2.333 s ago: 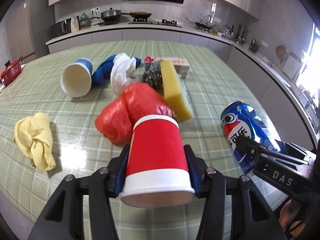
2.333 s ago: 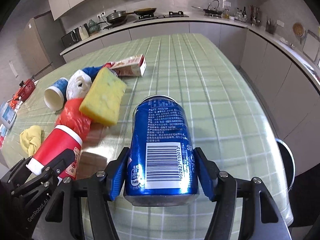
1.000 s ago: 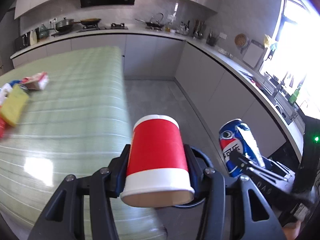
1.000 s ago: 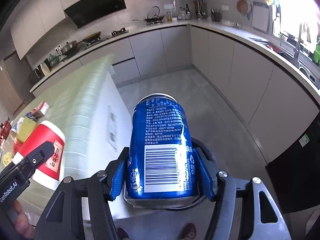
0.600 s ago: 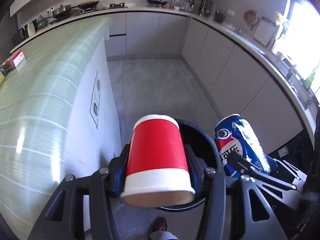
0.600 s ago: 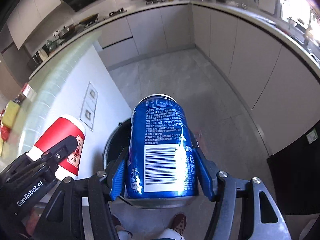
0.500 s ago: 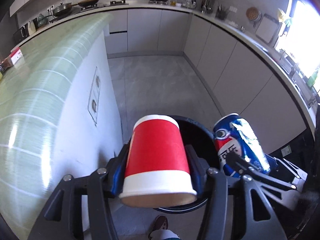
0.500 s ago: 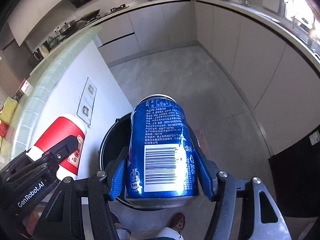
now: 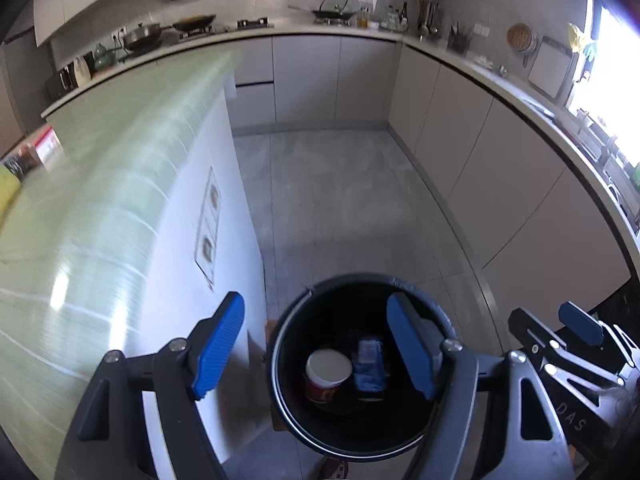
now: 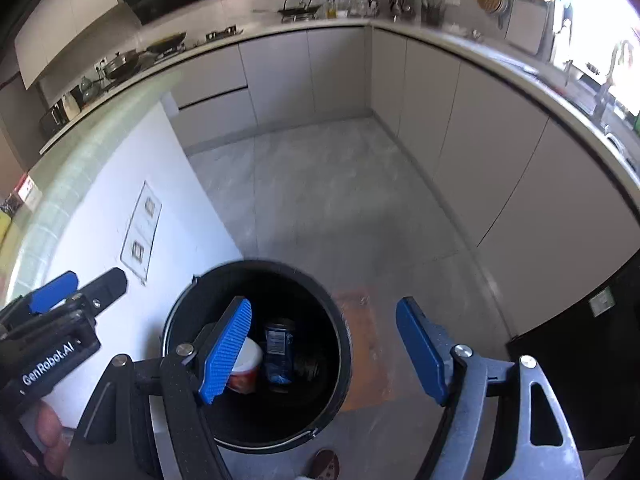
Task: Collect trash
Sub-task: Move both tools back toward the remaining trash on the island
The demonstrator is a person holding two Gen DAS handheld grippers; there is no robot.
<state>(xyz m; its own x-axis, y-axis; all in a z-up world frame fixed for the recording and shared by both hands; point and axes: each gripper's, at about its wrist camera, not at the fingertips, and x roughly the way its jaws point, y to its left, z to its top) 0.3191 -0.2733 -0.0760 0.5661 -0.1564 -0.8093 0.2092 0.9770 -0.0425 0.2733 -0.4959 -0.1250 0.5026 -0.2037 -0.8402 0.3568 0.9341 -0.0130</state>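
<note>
Both the left gripper [image 9: 316, 348] and right gripper [image 10: 322, 350] now stand wide and empty, having released the red cup [image 9: 328, 374] and blue can [image 9: 370, 364] into the bin [image 9: 288, 412].

Daylight floods in from the blown-out window [image 9: 616, 92] at far right, leaving glare streaks on the motion-blurred green surface [image 9: 100, 184] at left and soft shadow on the grey floor [image 10: 344, 200], while the bin [image 9: 292, 420] interior stays dim and fisheye bending and black vignetting warp both views' edges.
</note>
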